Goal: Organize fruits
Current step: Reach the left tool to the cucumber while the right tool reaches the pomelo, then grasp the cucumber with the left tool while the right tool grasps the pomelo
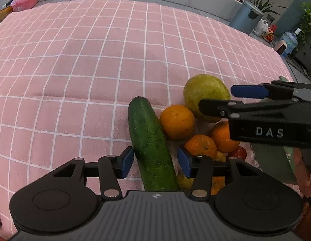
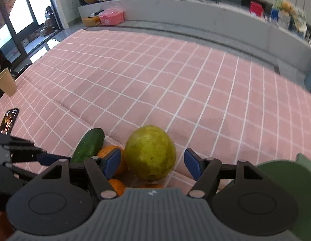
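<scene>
A dark green cucumber (image 1: pixel 150 142) lies on the pink checked cloth (image 1: pixel 95 60) between the jaws of my open left gripper (image 1: pixel 156 161), which straddle its near half without clamping it. Right of it sit several oranges (image 1: pixel 176 121), a small red fruit (image 1: pixel 239 153) and a large yellow-green round fruit (image 1: pixel 205 94). My right gripper (image 2: pixel 152 163) is open around that yellow-green fruit (image 2: pixel 150 153); the cucumber (image 2: pixel 88 145) and oranges (image 2: pixel 107 152) lie to its left. The right gripper also shows in the left wrist view (image 1: pixel 219 100).
A green container (image 2: pixel 286 182) sits at the right, partly hidden. A phone (image 2: pixel 9 120) and a paper cup (image 2: pixel 5 81) lie at the cloth's left edge. A grey ledge (image 2: pixel 195 20) with boxes runs behind the table.
</scene>
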`<action>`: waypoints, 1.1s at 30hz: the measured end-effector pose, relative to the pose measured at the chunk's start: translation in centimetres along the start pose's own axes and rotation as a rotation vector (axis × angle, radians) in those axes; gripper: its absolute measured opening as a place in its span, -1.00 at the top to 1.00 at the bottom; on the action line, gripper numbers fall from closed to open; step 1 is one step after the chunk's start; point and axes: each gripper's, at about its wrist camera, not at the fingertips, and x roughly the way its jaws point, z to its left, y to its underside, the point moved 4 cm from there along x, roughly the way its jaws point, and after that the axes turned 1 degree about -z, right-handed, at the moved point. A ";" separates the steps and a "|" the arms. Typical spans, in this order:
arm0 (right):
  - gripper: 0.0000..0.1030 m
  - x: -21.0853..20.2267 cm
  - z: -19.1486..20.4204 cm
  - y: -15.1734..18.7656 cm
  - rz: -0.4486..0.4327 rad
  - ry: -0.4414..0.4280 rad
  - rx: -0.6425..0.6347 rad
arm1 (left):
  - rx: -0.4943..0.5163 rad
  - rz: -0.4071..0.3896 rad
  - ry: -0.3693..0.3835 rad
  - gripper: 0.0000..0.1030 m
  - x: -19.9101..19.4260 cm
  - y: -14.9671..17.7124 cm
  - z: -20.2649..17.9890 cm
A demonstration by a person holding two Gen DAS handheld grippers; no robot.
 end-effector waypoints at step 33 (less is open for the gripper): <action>-0.16 1.5 1.5 -1.3 0.070 0.033 -0.072 | -0.041 -0.058 0.011 0.13 -2.1 1.2 1.0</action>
